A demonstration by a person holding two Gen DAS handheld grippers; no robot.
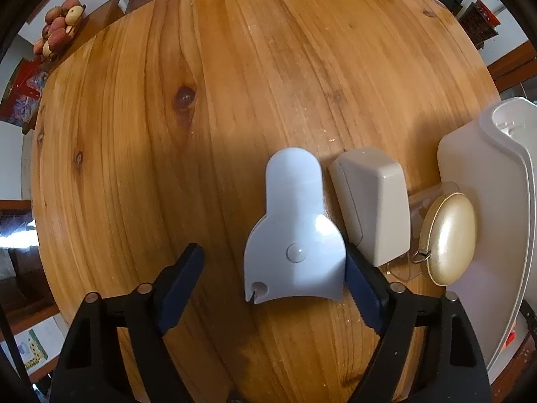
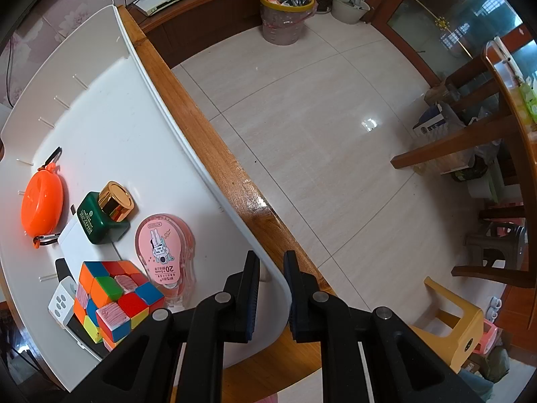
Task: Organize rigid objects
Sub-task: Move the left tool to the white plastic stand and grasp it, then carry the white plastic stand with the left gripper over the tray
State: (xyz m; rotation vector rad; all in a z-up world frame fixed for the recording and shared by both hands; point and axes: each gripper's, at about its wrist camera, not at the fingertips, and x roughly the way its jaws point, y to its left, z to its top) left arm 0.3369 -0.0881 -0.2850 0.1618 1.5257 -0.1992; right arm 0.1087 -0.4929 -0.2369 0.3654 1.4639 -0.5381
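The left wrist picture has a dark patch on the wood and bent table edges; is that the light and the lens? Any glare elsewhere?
Left wrist view: a shadow darkens the near part of the wooden table, a bright glint sits on the grey plastic piece, and the fisheye lens bows the table's edge. Right wrist view: window glare shines on the floor tiles, and the white tray rim curves likewise.

the left tool [image 1: 273,275] is spread wide over the wooden counter [image 1: 201,100], a pale blue plastic piece [image 1: 295,231] lying flat between its fingers, the right finger touching its edge. to its right sit a beige box [image 1: 376,201], a gold oval case [image 1: 449,238] and a white tray [image 1: 496,201].
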